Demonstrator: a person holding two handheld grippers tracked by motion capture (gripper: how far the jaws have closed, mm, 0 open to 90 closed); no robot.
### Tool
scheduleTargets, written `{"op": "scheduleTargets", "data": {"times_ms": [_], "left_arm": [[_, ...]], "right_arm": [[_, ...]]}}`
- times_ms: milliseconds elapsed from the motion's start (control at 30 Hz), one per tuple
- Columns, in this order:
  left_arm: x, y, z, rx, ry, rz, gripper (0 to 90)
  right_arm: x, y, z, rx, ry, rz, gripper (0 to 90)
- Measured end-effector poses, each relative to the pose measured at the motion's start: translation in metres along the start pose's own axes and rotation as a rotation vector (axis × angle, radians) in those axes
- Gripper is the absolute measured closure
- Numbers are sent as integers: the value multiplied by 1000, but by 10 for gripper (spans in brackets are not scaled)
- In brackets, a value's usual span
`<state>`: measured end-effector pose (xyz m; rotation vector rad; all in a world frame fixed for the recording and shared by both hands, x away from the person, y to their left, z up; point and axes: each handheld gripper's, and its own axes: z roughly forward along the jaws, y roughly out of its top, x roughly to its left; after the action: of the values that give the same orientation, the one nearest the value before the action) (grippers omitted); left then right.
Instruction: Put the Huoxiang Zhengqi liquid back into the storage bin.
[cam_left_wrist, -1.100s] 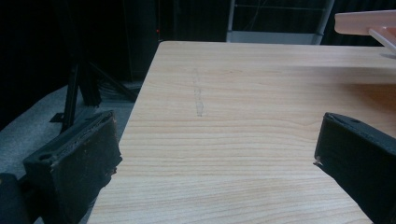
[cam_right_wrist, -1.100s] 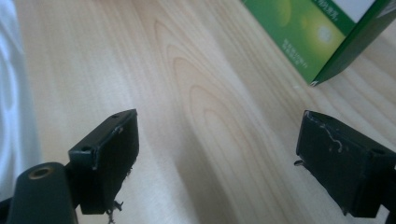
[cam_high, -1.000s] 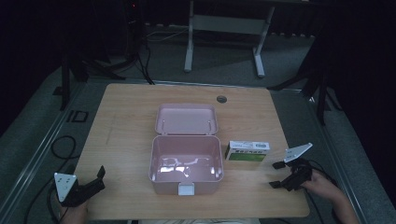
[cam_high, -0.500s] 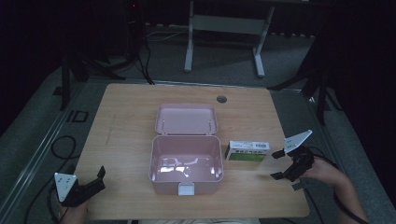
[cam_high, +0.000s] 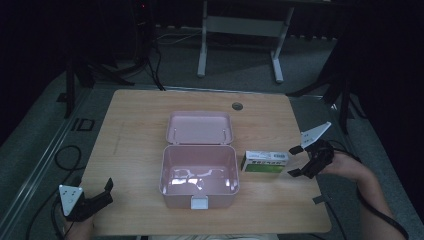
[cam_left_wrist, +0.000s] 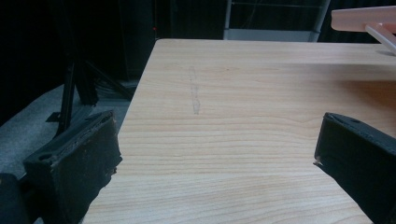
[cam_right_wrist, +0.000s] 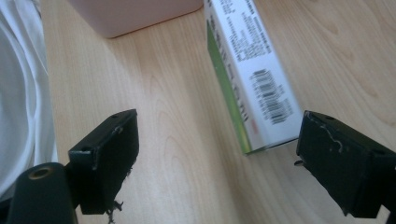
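A pink box (cam_high: 199, 172) stands open at the middle of the table, its lid (cam_high: 200, 127) laid back behind it; nothing shows inside. A small white and green carton (cam_high: 265, 162) lies just right of the box. My right gripper (cam_high: 295, 161) is open at the carton's right end, jaws spread wide. In the right gripper view the carton (cam_right_wrist: 252, 70) lies ahead of the jaws, its near end by the right jaw, with the pink box (cam_right_wrist: 135, 14) beyond. My left gripper (cam_high: 107, 187) is open at the table's front left corner, nothing between its jaws.
A small round dark disc (cam_high: 237, 106) is set in the table (cam_high: 135, 125) near its far edge. Cables lie on the floor at the left. A white metal frame (cam_high: 240, 30) stands behind the table. White cloth (cam_right_wrist: 18, 84) lies at the left of the right gripper view.
My right gripper has moved left and away from the front edge, up to the carton's right end. The left gripper has stayed put.
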<state>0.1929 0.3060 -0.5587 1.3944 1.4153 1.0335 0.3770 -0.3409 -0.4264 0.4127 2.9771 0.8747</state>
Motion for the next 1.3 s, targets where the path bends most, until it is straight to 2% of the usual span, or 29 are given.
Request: {"op": "scheduleTargets", "data": {"times_ms": [233, 567, 700, 967, 1067, 1167, 1233, 1300], "left_arm": [[0, 0, 0, 1, -2, 0, 3], [0, -1, 0, 2, -5, 1, 3], [0, -1, 0, 2, -5, 1, 2], [0, -1, 0, 1, -7, 1, 2], [1, -1, 0, 1, -8, 1, 2], [1, -1, 0, 3, -8, 4, 3], [0, -1, 0, 4, -8, 5, 2], [0, -1, 0, 5, -9, 6, 2]], "right_arm": [[-12, 21, 2, 34, 17, -30, 150], [-19, 44, 14, 77, 10, -112, 218], [-21, 50, 19, 97, 11, -126, 226], [-24, 63, 36, 178, 14, -157, 264], [-25, 65, 39, 196, 13, -159, 278], [-26, 66, 47, 242, 21, -164, 298], [-27, 66, 50, 253, 19, -169, 305], [-28, 67, 55, 288, 7, -175, 313]]}}
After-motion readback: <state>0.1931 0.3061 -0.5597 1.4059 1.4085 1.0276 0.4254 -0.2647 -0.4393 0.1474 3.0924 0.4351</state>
